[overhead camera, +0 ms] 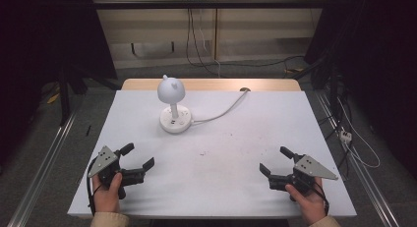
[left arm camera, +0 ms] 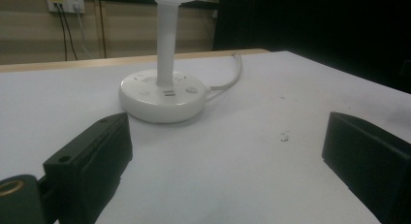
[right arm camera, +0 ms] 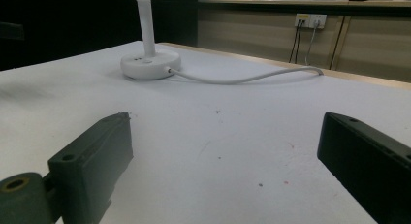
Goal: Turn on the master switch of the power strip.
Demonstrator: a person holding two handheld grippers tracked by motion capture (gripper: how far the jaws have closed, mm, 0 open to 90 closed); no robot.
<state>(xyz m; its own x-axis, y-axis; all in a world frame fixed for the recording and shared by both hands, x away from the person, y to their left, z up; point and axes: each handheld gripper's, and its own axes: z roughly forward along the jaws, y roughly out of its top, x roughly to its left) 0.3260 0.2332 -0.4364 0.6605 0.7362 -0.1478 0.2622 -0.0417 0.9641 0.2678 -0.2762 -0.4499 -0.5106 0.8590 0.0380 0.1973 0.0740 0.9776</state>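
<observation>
Opening stage, by the look of it: approach not yet begun. Left tongs (overhead camera: 135,159) resting low at the near edge of the desk (overhead camera: 246,187), jaws spread wide, nothing between them. Right tongs (overhead camera: 275,160) likewise at the near edge, jaws gaping, nothing gripped. White desk lamp (overhead camera: 173,106) standing upright well ahead of both tongs, nearer the left pair and almost straight ahead of it in the left gripper view, off to the left and farther away in the right gripper view. Round base (left arm camera: 162,95) flat on the desk, carrying small buttons and what seems a port on its top face; thin stem (left arm camera: 166,44) rising from its middle to a domed shade (overhead camera: 170,89). White cord (right arm camera: 242,78) trailing from the base away toward the far edge of the desk, lying well ahead of the right tongs. Next move, as a judgement: carrying one pair forward to the lamp, probably the left as the closer, then either pinching the stem or pressing a button on the base; a press would call for narrowing the jaws first and coming down gently, a pinch for keeping the base from sliding. No containers anywhere ahead of or beside the tongs, so nothing to report as held inside one; a few dark specks on the bare desk between tongs and lamp.
</observation>
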